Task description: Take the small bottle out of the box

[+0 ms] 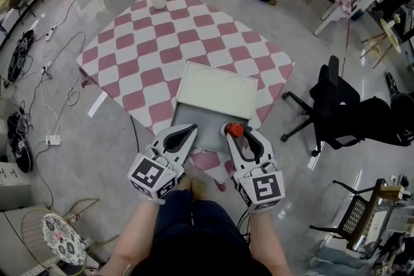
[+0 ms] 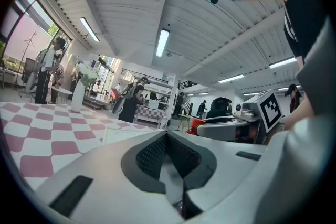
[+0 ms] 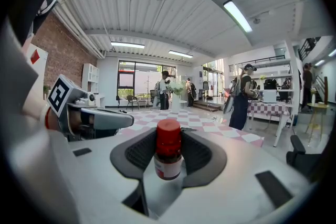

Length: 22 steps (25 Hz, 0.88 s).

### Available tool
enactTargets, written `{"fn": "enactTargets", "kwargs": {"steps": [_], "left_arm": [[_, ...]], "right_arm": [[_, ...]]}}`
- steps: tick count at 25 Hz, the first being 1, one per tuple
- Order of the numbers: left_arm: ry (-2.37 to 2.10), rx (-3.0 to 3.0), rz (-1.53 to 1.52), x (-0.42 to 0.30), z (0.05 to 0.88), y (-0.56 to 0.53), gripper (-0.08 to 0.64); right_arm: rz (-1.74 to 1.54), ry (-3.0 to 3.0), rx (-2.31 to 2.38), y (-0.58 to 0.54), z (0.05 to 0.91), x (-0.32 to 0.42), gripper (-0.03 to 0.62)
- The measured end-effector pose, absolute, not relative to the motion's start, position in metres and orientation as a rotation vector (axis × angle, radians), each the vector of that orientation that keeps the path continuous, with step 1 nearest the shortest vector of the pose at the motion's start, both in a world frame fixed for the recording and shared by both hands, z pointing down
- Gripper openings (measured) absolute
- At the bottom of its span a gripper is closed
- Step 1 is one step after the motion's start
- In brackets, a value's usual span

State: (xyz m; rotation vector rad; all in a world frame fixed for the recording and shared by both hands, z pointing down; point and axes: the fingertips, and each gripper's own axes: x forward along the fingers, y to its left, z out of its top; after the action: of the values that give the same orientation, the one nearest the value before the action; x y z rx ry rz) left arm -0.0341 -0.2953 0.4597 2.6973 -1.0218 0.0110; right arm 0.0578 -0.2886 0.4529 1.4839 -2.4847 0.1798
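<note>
Two jaws of the right gripper (image 3: pixel 169 136) are clamped on the small bottle (image 3: pixel 168 157), upright between them, cap up; the box (image 1: pixel 217 94) lies ahead and below, likely cleared. Left gripper (image 2: pixel 167 136) alongside, jaws together, empty

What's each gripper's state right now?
Left tongs: closed, empty.
Right tongs: closed on the small bottle.

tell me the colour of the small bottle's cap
Red; the small bottle has its cap clearest in the right gripper view.
</note>
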Motion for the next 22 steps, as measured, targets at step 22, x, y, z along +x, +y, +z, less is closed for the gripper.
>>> {"fn": "enactTargets", "kwargs": {"steps": [22], "left_arm": [[-1.095, 2.727, -0.069, -0.044, 0.422, -0.301, 0.002]], "right_arm": [[0.110, -2.542, 1.516, -0.285, 0.409, 0.062, 0.144]]}}
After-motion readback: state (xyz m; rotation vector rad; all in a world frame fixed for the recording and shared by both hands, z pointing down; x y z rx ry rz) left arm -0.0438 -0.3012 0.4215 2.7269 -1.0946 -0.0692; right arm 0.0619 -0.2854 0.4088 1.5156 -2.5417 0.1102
